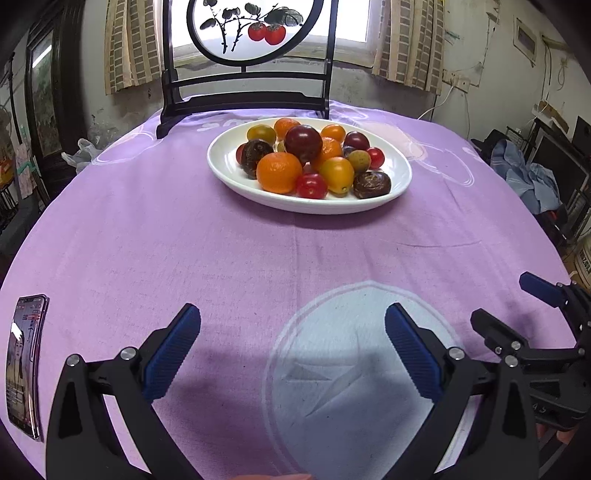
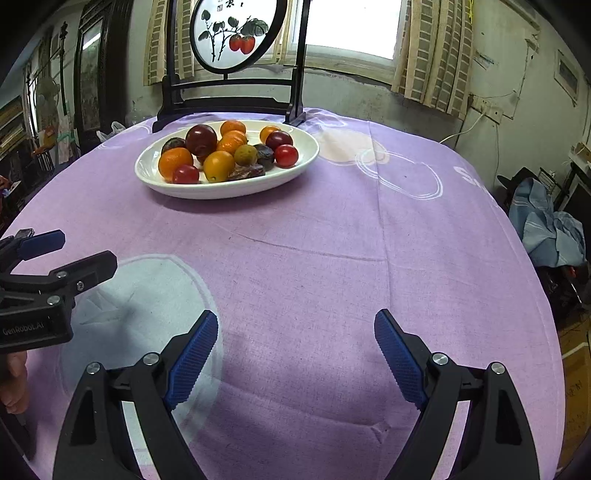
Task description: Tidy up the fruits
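A white oval plate (image 1: 229, 170) (image 2: 147, 173) stands at the far middle of the purple tablecloth. It holds several fruits: an orange (image 1: 279, 172) (image 2: 175, 161), red tomatoes (image 1: 311, 185) (image 2: 185, 174), a dark red plum (image 1: 303, 143) (image 2: 201, 139), yellow fruits (image 1: 336, 174) (image 2: 218, 166) and dark passion fruits (image 1: 371, 184). My left gripper (image 1: 291, 321) is open and empty above the near cloth. My right gripper (image 2: 295, 328) is open and empty, to the right of the left one. Each gripper shows in the other's view (image 1: 506, 306) (image 2: 70, 254).
A phone (image 1: 24, 365) lies on the cloth at the near left. A dark wooden stand with a round painted screen (image 1: 251, 29) (image 2: 232, 33) stands behind the plate. A pale printed patch (image 1: 351, 376) marks the near cloth. Clothes (image 2: 546, 225) lie off the table at right.
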Motion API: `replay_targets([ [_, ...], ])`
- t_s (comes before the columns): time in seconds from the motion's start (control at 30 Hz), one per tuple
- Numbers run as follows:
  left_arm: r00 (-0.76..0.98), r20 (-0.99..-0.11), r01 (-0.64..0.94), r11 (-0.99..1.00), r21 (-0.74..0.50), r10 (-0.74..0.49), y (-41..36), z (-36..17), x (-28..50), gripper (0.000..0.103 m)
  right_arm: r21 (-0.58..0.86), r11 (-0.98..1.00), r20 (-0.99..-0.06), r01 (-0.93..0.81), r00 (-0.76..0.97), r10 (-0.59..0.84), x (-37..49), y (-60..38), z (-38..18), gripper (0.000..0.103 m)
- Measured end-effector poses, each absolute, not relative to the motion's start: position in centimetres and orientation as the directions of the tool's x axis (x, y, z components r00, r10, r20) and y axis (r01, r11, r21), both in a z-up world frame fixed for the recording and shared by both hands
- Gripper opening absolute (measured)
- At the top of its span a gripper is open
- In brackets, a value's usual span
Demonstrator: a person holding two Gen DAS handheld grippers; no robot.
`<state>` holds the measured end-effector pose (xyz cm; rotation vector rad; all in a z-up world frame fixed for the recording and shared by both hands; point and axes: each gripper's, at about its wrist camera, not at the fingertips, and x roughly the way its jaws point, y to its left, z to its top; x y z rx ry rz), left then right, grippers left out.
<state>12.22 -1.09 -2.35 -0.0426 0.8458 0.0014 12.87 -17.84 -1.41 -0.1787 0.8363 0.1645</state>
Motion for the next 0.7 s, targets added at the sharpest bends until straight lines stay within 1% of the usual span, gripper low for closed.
replay_targets([
  [0.13,0.653,-0.757,-0.020,0.999,-0.026,-0.007,-1.2,-2.9,12.3,0.098,-0.096,0.972,-0.761,-0.214,0.645,0.067,12.9,-17.8,-1.8,0.088],
  [0.3,0.625,-0.780,-0.028,0.998,-0.054,-0.025,-0.9,-3.5,12.4,0.098,-0.077,0.974,-0.772,-0.215,0.630,0.078,11.9,-18.2,-2.1,0.088],
  [0.5,0.601,-0.799,0.006,0.999,-0.032,-0.029,-1.8,-4.0,12.3,0.098,-0.068,0.977,-0.775,-0.201,0.628,0.075,11.0,-19.2,-2.3,0.089],
  [0.7,0.567,-0.824,0.007,1.000,-0.016,-0.017,-2.3,-5.2,12.6,0.098,-0.054,0.986,-0.800,-0.158,0.598,0.052,11.2,-20.5,-3.1,0.089],
])
